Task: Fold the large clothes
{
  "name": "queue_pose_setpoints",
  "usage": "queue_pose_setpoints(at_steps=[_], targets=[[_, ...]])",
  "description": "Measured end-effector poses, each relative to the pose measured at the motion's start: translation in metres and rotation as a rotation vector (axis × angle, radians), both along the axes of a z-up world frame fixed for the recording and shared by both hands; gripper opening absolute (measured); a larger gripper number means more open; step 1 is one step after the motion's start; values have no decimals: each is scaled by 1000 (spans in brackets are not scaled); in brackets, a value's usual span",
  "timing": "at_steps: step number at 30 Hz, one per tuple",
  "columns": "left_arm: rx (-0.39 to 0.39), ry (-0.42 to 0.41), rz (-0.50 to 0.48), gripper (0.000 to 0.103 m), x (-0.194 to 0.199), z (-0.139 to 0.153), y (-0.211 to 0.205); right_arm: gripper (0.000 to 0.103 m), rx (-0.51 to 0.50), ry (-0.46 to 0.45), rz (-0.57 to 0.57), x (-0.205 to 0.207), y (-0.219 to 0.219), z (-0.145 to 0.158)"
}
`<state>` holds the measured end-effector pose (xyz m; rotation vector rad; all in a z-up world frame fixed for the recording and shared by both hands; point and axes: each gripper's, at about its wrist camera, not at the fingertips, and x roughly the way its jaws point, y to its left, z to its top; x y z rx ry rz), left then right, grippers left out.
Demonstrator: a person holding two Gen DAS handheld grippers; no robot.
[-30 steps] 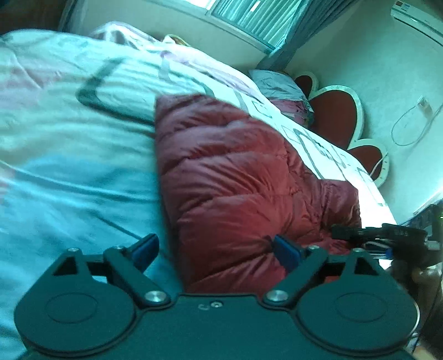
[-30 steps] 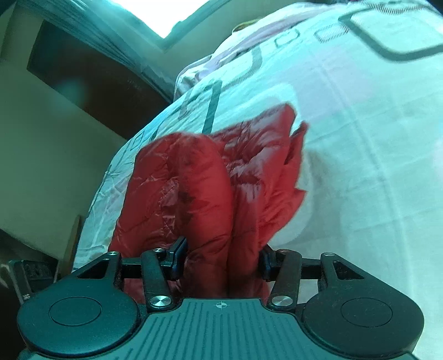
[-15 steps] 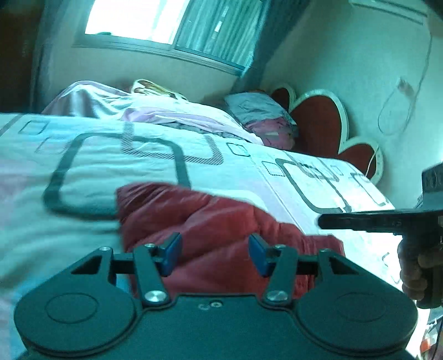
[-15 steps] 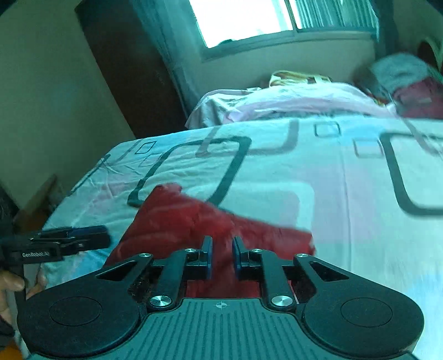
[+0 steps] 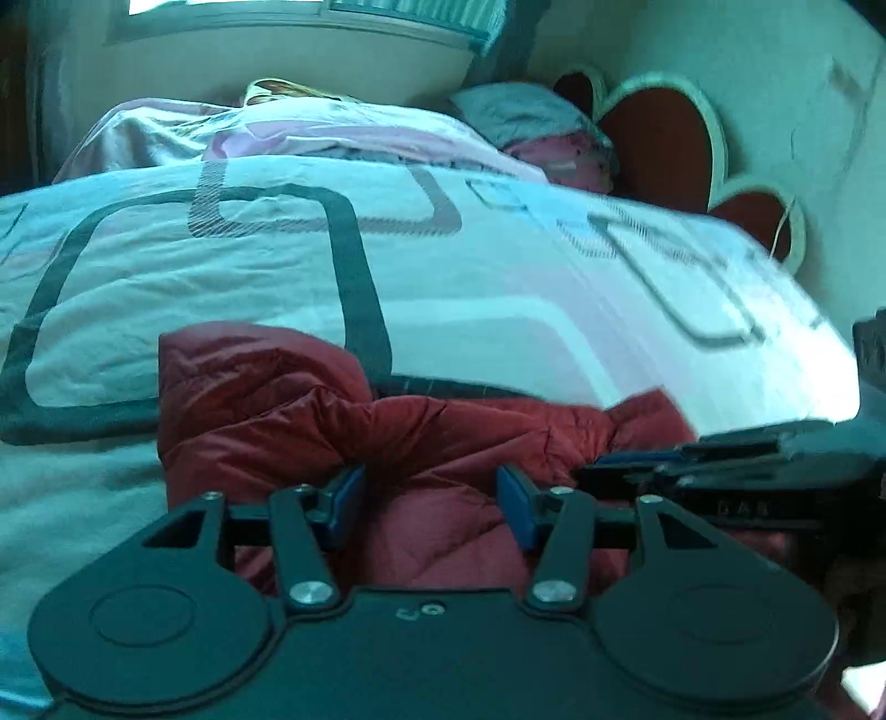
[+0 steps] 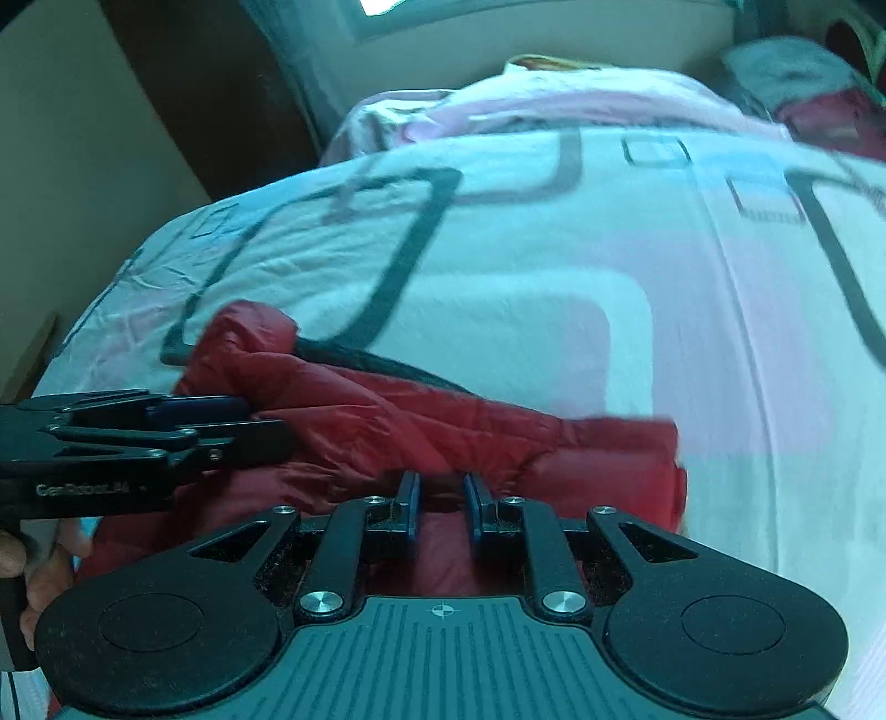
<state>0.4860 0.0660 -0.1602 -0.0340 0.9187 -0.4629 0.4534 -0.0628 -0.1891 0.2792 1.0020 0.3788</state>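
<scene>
patterned bed [image 5: 498, 288] below a bright window [image 5: 310, 22], heart-shaped headboard [image 5: 664, 138] at right.

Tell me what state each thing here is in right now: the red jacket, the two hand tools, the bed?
Red jacket: bunched and partly folded, lying on the bed near its edge.
Left tool: open, the fingers apart over the jacket.
Right tool: nearly shut with a narrow gap; whether it pinches fabric cannot be told.
Bed cover: spread out, lightly wrinkled.
Pink blanket: heaped at the far side.
Pillows: stacked by the headboard.
</scene>
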Motion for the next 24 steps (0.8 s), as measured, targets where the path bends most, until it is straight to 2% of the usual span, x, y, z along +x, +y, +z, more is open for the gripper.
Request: queue_pose_setpoints(at_steps=[3, 6, 9, 13, 16, 19, 24], targets=[[37, -18, -20, 51, -4, 0, -3, 15, 25, -4, -19, -2, -5, -3], [52, -49, -10, 50, -15, 15, -1, 16, 18, -32, -43, -9, -11, 13], [-6, -149, -13, 51, -52, 45, 15, 16, 85, -111, -62, -38, -30, 47], [-40, -165, -47, 51, -96, 55, 29, 16, 55, -155, -23, -80, -38, 72], [9, -136, -70, 51, -108, 38, 22, 16, -16, -132, -9, -87, -31, 60], [2, -124, -53, 53, -109, 21, 19, 15, -61, -77, -44, -86, -30, 35], [-13, -109, -33, 53, -106, 9, 22, 15, -55, -55, -56, -90, -37, 18]])
